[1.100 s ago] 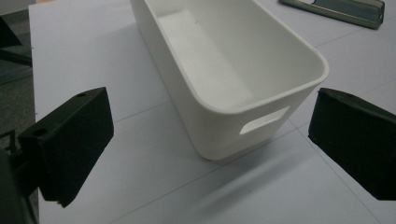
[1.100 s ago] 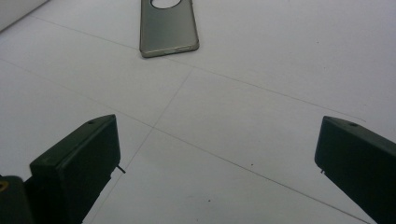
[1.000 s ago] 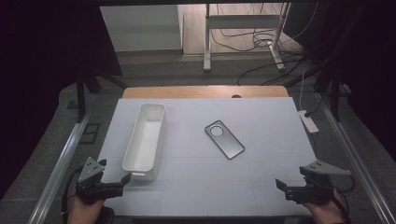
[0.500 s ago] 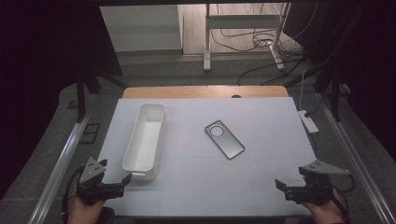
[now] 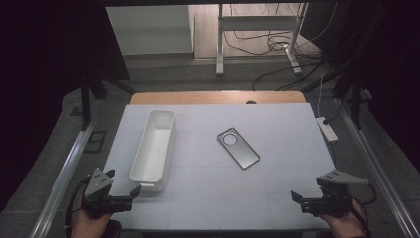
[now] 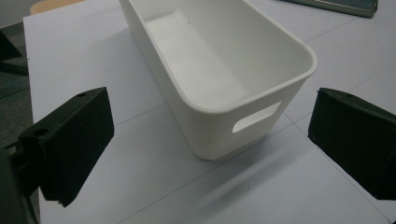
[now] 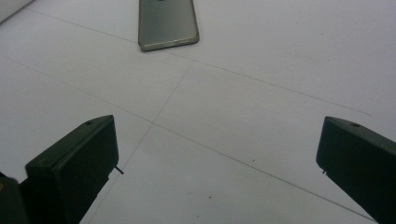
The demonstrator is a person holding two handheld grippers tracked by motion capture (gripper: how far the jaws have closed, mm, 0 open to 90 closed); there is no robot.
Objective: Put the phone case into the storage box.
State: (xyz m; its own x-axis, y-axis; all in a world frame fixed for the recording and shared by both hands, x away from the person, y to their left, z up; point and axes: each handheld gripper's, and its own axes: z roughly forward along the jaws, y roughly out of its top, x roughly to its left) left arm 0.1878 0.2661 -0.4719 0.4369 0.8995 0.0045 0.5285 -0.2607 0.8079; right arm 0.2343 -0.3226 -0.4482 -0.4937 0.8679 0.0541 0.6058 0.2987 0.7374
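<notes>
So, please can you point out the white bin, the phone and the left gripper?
white bin (image 5: 154, 148), high view, on its inner floor.
phone (image 5: 238, 148), high view, on the middle of its grey back.
left gripper (image 6: 210, 135), left gripper view, midway between its two open jaws.

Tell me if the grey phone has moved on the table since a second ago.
No. The grey phone lies at the same angle and the same gap to the right of the white bin, which also sits in its earlier place.

A white bin (image 5: 153, 148) and a grey phone (image 5: 238, 148) lie on a white table (image 5: 277, 198).
</notes>
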